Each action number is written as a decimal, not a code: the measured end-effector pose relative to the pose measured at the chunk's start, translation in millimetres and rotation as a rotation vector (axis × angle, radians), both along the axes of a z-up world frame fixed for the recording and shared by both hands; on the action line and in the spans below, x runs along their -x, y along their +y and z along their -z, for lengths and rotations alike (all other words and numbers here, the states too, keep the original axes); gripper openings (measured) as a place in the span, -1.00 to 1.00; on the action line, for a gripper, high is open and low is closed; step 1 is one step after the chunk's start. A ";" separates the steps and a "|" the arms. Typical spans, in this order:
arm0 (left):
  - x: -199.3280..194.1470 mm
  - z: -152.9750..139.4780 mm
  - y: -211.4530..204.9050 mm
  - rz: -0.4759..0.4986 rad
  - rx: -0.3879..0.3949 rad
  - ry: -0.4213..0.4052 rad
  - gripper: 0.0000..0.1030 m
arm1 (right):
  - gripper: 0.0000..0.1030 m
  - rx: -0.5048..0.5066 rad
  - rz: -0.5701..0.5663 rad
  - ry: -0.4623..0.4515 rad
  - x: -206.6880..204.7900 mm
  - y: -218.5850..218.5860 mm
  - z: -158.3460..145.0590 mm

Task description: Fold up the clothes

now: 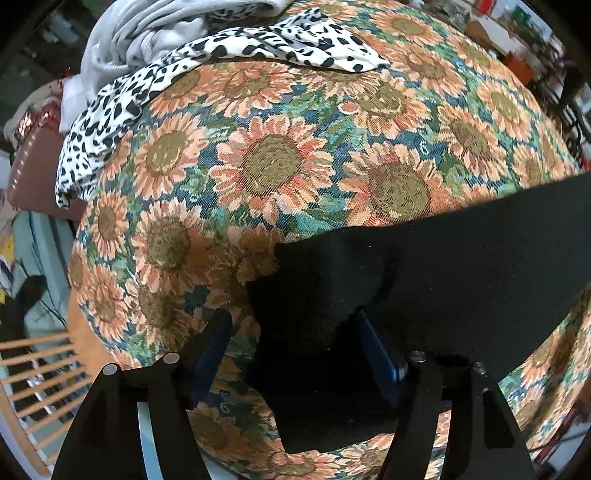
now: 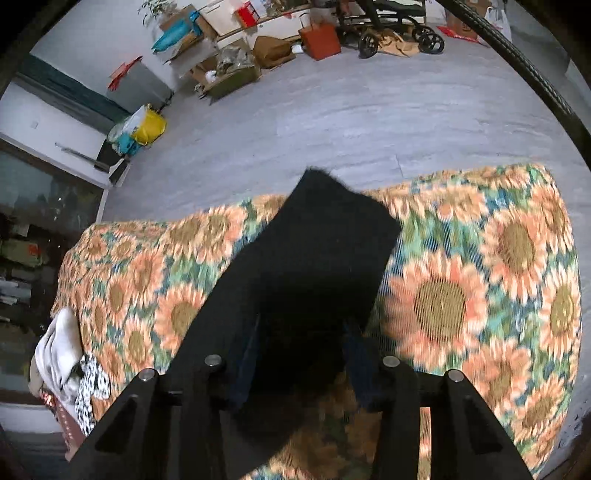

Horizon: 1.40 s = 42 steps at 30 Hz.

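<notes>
A black garment (image 1: 461,266) lies on the table's sunflower cloth (image 1: 273,162) and runs off to the right. My left gripper (image 1: 295,354) points straight down over its near end and is open. Its right finger (image 1: 376,354) sits at the fabric, while the left finger (image 1: 212,350) stands clear of the cloth's edge. In the right wrist view, the black garment (image 2: 317,251) fills the gap between the fingers of my right gripper (image 2: 303,365), which is shut on it. The fabric stays sharp while the sunflower cloth (image 2: 443,302) blurs beneath it.
A black-and-white spotted garment (image 1: 221,48) and a pale grey one (image 1: 147,29) are heaped at the table's far edge, also visible as a pile (image 2: 62,354). A wooden chair (image 1: 33,369) stands beside the table. Boxes (image 2: 229,74) and a stroller (image 2: 399,29) line the far floor.
</notes>
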<state>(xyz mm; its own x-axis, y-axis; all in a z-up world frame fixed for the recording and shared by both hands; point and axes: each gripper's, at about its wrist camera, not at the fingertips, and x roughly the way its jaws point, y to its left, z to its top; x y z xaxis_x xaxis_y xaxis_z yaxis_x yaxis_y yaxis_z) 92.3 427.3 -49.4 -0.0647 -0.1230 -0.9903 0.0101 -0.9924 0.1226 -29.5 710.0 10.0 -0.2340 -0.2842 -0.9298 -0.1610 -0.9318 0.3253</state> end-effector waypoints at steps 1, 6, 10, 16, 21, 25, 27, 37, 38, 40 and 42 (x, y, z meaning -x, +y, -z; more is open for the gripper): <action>2.3 0.6 0.1 -0.001 -0.004 -0.007 0.40 | -0.09 -0.004 0.003 -0.018 6.7 0.1 5.2; 8.0 9.0 -18.9 -0.051 -0.039 -0.035 0.77 | -0.11 0.019 0.036 -0.080 32.8 7.6 19.5; 7.5 10.6 -47.9 -0.202 -0.214 -0.085 0.57 | -0.08 -0.083 0.033 -0.031 20.2 -4.2 -9.0; 8.7 -48.9 -26.2 -0.149 -0.247 0.020 -0.20 | -0.06 -0.174 -0.137 0.132 2.2 -42.6 -46.4; 12.8 -71.7 16.8 0.034 -0.250 -0.030 -0.25 | -0.22 -0.302 -0.034 -0.031 30.8 -41.7 -8.3; 19.5 -23.9 3.7 -0.065 -0.201 -0.109 -0.17 | -0.13 -0.375 -0.065 -0.047 51.4 -45.4 12.3; 24.3 -13.1 -8.3 -0.112 -0.233 -0.137 -0.02 | -0.05 -0.421 -0.122 -0.035 54.3 -51.4 15.3; 26.7 -19.2 -36.5 -0.204 -0.377 -0.111 -0.62 | -0.14 -0.379 -0.320 0.094 -30.7 -98.6 -39.0; 23.5 -26.8 -41.3 -0.226 -0.410 -0.102 -0.87 | -0.20 -0.303 -0.407 0.120 -52.4 -111.7 -44.2; 19.2 -42.5 -45.9 -0.207 -0.405 -0.067 -0.91 | -0.37 -0.168 -0.579 0.119 -95.5 -142.2 -46.0; 17.1 -37.6 -55.2 -0.205 -0.448 -0.098 -0.91 | -0.39 -0.109 -0.709 0.101 -133.9 -169.1 -41.9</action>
<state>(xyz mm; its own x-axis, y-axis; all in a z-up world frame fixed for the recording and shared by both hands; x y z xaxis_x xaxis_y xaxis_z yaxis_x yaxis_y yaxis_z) 75.2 372.1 -11.8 0.0117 0.3154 -0.9489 0.2199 -0.9265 -0.3053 104.5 540.9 51.9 -0.1144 -0.3060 -0.9451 0.5197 -0.8292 0.2056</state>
